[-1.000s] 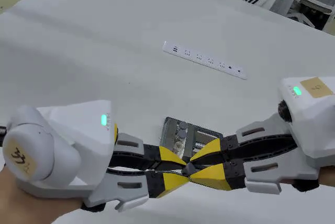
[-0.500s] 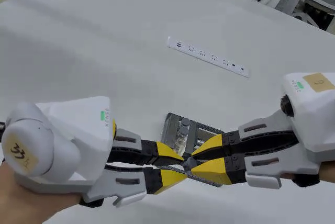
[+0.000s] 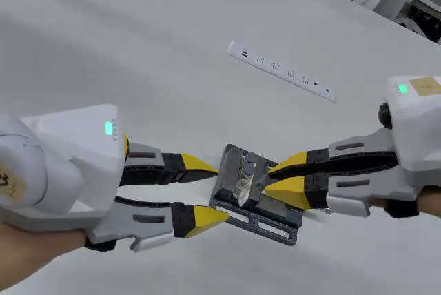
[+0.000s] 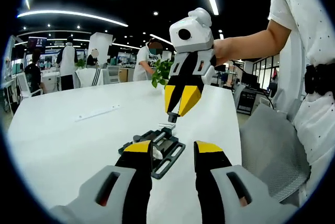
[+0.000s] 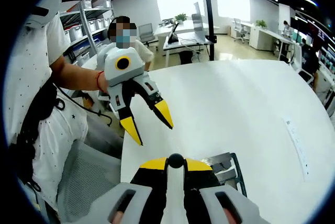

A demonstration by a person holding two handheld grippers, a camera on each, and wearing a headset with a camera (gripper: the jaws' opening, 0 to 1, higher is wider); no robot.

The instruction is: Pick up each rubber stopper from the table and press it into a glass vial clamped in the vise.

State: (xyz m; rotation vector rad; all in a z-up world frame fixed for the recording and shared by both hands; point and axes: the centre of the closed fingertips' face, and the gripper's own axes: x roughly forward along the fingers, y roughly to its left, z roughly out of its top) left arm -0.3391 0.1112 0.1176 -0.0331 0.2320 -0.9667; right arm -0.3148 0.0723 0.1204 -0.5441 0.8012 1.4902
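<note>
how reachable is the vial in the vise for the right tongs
Probably yes: the right tongs, shut on a stopper, sit just beside the vial in the vise, and the open left tongs stand off its other side.

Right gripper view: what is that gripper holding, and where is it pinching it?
The right gripper pinches a dark rubber stopper by its sides, between its jaw tips.
</note>
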